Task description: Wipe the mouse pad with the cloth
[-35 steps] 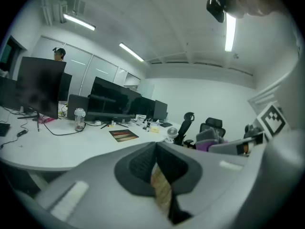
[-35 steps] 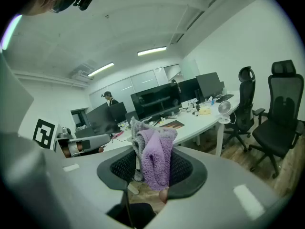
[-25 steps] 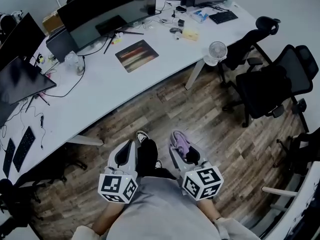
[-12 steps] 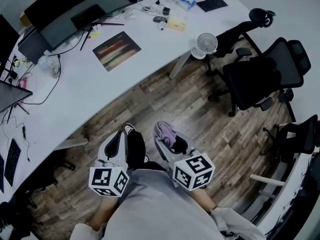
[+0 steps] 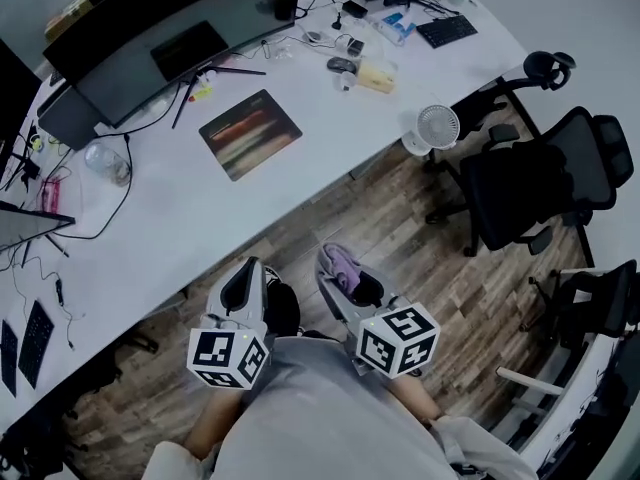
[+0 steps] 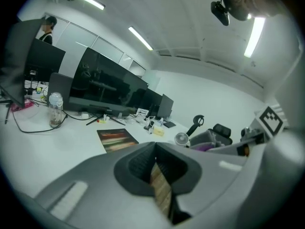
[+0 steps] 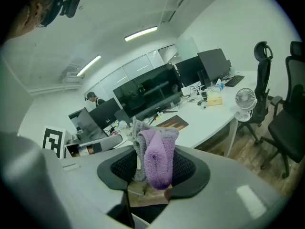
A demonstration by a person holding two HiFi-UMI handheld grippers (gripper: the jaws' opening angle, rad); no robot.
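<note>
The mouse pad [image 5: 250, 133], dark with red and pale streaks, lies flat on the white desk [image 5: 180, 218] in front of a wide monitor; it also shows small in the left gripper view as the mouse pad [image 6: 117, 140] and in the right gripper view as the mouse pad [image 7: 173, 123]. My right gripper [image 5: 340, 268] is shut on a fluffy purple and grey cloth [image 7: 155, 156], held low over the wooden floor, well short of the desk. The cloth [image 5: 345, 264] pokes out of its jaws. My left gripper [image 5: 243, 286] is beside it, jaws shut and empty.
On the desk are a wide dark monitor [image 5: 170, 23], a clear water bottle [image 5: 105, 161], cables, a keyboard [image 5: 447, 30], a tissue box [image 5: 376, 76] and a small white fan [image 5: 436, 128]. Black office chairs [image 5: 545, 183] stand at the right on the wooden floor [image 5: 400, 238].
The view has shifted so the desk and mouse pad sit a little lower and further right in the head view. Both grippers keep their hold and stay side by side.
</note>
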